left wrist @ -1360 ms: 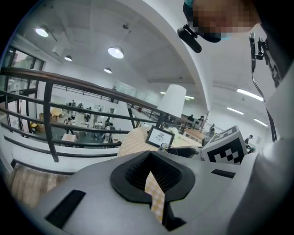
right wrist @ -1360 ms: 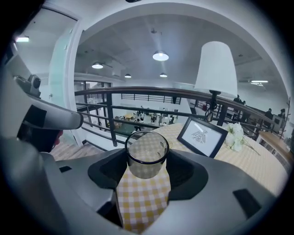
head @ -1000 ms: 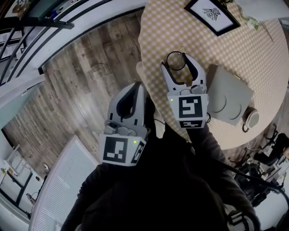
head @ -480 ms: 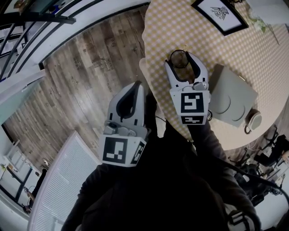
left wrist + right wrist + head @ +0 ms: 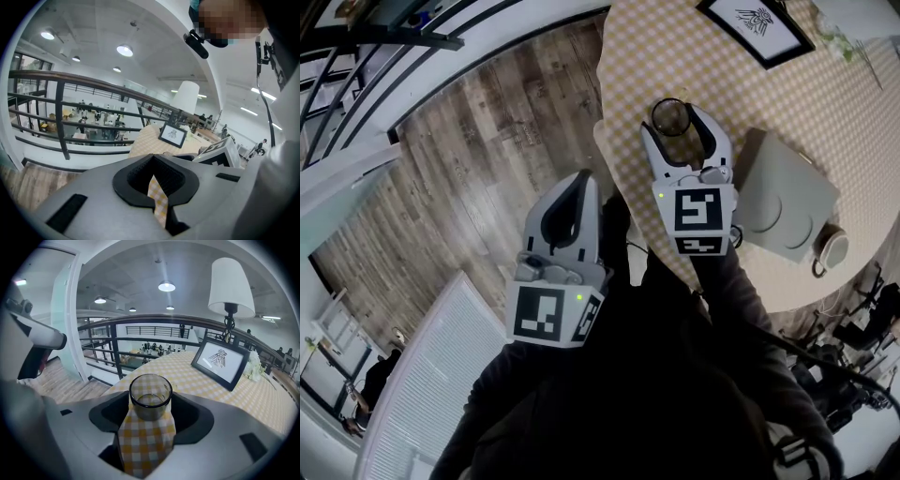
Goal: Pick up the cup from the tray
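A clear glass cup (image 5: 670, 117) (image 5: 150, 397) stands upright between the tips of my right gripper (image 5: 676, 123) (image 5: 151, 402), whose jaws sit against its two sides, shut on it. It is over the yellow checked table (image 5: 825, 103) near the table's left edge, to the left of the grey tray (image 5: 778, 187). I cannot tell whether the cup's base touches the cloth. My left gripper (image 5: 581, 184) (image 5: 154, 187) hangs shut and empty over the wooden floor, left of the table.
A white cup (image 5: 830, 247) rests at the tray's near right corner. A framed picture (image 5: 755, 28) (image 5: 220, 363) and a white lamp (image 5: 231, 284) stand further back on the table. A dark railing (image 5: 61, 117) runs beyond the table's edge.
The right gripper and the glass cup have shifted slightly away from the tray, staying together. The left gripper has kept its place.
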`<control>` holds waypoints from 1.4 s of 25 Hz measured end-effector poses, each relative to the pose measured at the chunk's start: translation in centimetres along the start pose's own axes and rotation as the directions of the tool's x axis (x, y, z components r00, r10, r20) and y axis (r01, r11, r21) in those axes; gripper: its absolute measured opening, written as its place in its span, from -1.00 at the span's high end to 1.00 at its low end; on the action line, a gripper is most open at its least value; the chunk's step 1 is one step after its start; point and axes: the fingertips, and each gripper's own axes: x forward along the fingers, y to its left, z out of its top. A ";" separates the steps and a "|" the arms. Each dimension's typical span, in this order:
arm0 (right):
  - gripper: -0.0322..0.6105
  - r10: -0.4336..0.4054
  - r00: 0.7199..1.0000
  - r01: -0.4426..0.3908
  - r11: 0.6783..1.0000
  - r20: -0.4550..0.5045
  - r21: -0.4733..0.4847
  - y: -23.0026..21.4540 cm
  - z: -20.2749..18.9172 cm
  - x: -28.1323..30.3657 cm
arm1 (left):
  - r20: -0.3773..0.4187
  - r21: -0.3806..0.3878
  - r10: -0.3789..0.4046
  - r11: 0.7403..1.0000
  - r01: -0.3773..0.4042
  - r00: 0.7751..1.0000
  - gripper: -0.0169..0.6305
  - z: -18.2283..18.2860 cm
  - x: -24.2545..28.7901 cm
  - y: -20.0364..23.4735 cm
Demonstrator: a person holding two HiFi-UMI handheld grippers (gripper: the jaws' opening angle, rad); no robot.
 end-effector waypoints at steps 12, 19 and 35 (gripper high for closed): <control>0.10 0.052 0.975 -0.039 0.997 0.217 -0.064 1.5 4.5 -6.3 | 0.046 0.065 -0.017 0.998 0.014 0.999 0.93 0.0 -1.5 -4.1; 0.15 -0.030 0.930 0.020 0.999 0.365 0.030 -1.0 3.8 -17.1 | 0.103 0.119 -0.097 0.989 0.085 0.990 0.93 0.0 -4.5 -11.8; 0.87 -0.317 0.853 0.204 0.934 0.415 0.294 -8.9 -3.8 -40.6 | 0.235 0.336 -0.360 0.902 0.272 0.903 0.93 1.7 -10.1 -33.0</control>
